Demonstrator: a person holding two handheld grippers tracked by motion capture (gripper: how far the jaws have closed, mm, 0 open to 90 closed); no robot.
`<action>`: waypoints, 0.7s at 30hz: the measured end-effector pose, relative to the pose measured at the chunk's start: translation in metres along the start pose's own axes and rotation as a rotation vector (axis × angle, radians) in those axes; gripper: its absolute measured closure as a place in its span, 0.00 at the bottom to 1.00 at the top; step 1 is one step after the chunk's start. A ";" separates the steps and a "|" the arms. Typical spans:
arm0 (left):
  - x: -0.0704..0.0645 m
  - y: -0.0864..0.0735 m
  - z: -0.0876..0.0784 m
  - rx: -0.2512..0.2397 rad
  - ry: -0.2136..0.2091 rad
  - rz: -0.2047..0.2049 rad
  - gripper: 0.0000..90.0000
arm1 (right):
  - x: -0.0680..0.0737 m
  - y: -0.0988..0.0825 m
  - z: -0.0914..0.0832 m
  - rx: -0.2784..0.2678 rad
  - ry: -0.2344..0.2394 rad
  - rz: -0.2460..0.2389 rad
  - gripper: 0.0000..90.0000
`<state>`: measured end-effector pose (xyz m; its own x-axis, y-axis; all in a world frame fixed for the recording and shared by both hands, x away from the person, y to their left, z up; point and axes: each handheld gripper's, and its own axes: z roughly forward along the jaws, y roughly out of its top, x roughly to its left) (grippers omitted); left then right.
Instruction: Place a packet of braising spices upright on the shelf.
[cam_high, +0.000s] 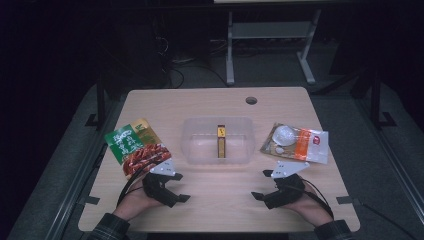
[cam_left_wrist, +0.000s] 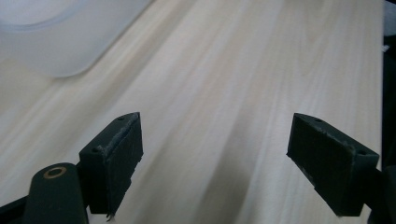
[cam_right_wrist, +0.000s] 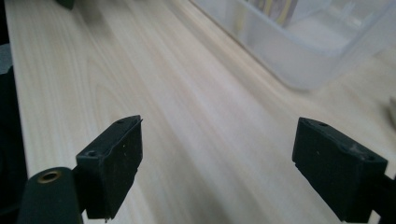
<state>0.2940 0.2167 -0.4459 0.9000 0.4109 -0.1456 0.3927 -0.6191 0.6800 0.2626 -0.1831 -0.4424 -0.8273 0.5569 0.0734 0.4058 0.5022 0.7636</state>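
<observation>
High view, bench (cam_high: 215, 200): light wood top with a round cable hole near the far edge; dark floor and a grey frame beyond.
High view, clear tub (cam_high: 218, 140): mid-bench, open-topped, see-through plastic.
High view, tub contents: one narrow yellow-and-brown packet (cam_high: 221, 141), lying lengthwise at the middle of the tub floor.
High view, green-and-red snack bag (cam_high: 137, 146): left of the tub, flat on the bench, tilted; its near corner lies just beside the left gripper's grey plate.
High view, orange-and-white pouch (cam_high: 296, 143): right of the tub, flat, with a clear window showing pale contents; its near edge is close to the right gripper's grey plate.
High view, left gripper (cam_high: 180, 187): near edge of the bench, held in the left hand (cam_high: 134, 200), jaws spread and pointing inward, nothing between them.
High view, right gripper (cam_high: 262, 184): near edge, held in the right hand (cam_high: 306, 203), jaws spread and pointing inward, nothing between them.
Left gripper view: both black jaws wide apart over bare wood; corner of the clear tub at upper left.
Right gripper view: jaws wide apart over bare wood; the clear tub at upper right, blurred, with something yellowish inside.
</observation>
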 end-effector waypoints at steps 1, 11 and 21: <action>0.002 -0.001 -0.003 0.003 0.016 -0.003 0.20 | 0.000 -0.003 -0.001 0.001 0.001 0.006 0.17; 0.027 -0.005 -0.035 -0.008 0.243 -0.090 0.50 | 0.001 -0.015 -0.010 0.009 -0.006 0.038 0.17; 0.068 0.004 -0.047 -0.015 0.398 -0.181 1.00 | 0.003 -0.014 -0.007 0.019 0.003 0.034 0.17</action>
<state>0.3479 0.2731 -0.4194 0.6727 0.7395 0.0230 0.5317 -0.5048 0.6801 0.2523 -0.1932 -0.4486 -0.8141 0.5719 0.1015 0.4412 0.4952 0.7484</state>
